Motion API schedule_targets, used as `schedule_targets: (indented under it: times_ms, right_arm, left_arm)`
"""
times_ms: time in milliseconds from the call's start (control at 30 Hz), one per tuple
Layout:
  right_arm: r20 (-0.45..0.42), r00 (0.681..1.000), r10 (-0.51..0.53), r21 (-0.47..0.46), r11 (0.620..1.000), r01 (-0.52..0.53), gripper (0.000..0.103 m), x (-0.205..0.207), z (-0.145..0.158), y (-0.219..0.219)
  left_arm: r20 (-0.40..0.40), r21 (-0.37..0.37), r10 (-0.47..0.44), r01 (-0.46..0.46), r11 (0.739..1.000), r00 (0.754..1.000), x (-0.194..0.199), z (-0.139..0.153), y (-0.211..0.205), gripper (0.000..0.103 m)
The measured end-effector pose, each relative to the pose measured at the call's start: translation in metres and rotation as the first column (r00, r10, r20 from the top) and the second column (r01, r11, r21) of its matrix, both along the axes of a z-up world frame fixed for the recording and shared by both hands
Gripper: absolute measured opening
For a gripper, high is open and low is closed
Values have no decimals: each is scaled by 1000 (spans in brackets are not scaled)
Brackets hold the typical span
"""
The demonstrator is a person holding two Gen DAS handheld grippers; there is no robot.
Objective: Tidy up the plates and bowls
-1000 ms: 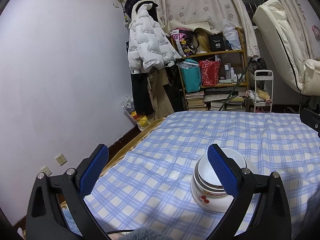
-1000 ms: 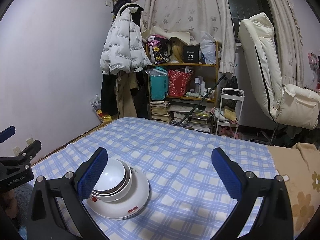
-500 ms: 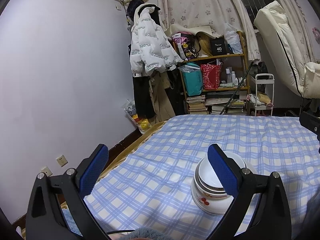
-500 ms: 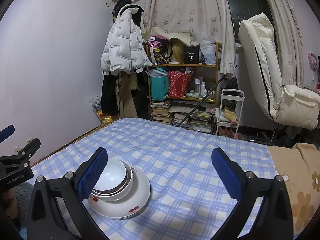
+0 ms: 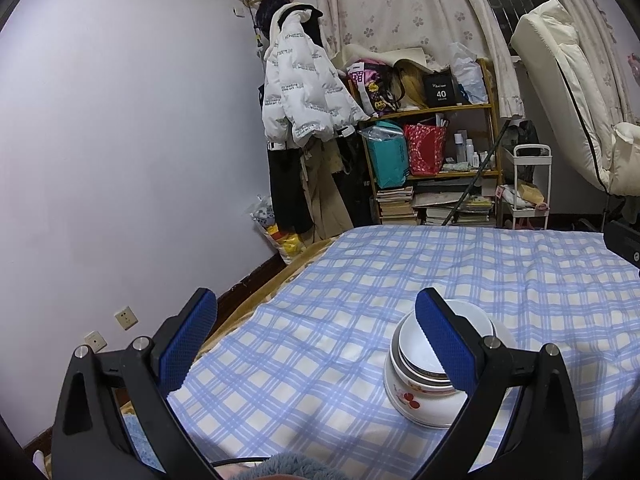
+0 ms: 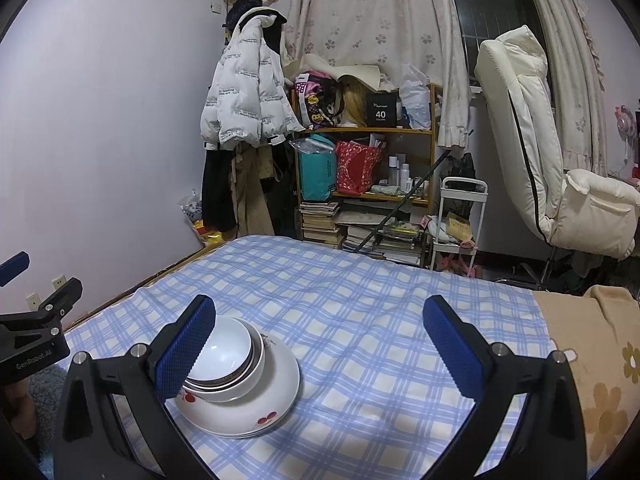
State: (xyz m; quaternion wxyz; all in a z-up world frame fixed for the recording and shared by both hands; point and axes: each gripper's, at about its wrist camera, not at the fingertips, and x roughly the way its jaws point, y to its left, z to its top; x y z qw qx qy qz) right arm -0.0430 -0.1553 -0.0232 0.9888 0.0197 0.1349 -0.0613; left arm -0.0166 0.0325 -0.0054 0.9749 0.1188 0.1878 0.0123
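A stack of dishes stands on the blue checked cloth (image 6: 360, 300): white bowls (image 6: 228, 360) nested in a wide white plate with red cherry marks (image 6: 260, 408). In the left wrist view the stack (image 5: 424, 392) sits low right, partly behind the right finger. My left gripper (image 5: 316, 340) is open and empty, above the cloth to the stack's left. My right gripper (image 6: 320, 344) is open and empty, with the stack behind its left finger (image 6: 184, 352). The left gripper's body shows at the left edge of the right wrist view (image 6: 32, 340).
The cloth covers a bed beside a purple wall (image 5: 140, 160). A cluttered shelf (image 6: 360, 168), a hanging white jacket (image 6: 248, 96) and a white recliner chair (image 6: 528, 140) stand beyond it. A tan flowered blanket (image 6: 600, 360) lies at the right edge.
Both grippers stay open. The views have shifted slightly, and the dish stack has not moved.
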Motion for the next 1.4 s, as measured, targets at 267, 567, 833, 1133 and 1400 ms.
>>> schedule_targets:
  times_ms: [267,567,833,1133,1400]
  right_arm:
    - [-5,1000,0,-3,1000,0,103,-1,-2,2]
    - [-4,1000,-5,-6,1000,5,103,-1,-2,2]
    - [-1,1000,-14,-8,1000,14,103,-4,-6,1]
    - [-3,1000,-12,-5,1000,12,103,-5,-5,0]
    - [-2,1000,-16,-5,1000,16,103,-4,-5,-1]
  left_arm:
    - [5,0,-5,5,1000,1000,1,-2,3,98]
    - [7,2,-7,7,1000,1000,0,-1,1,98]
    - [8,2,-5,5,1000,1000,0,-2,1,98]
    - [6,4,-10,10,1000,1000,0,-2,1,98]
    - [7,2,-15,15,1000,1000,1,-2,-2,98]
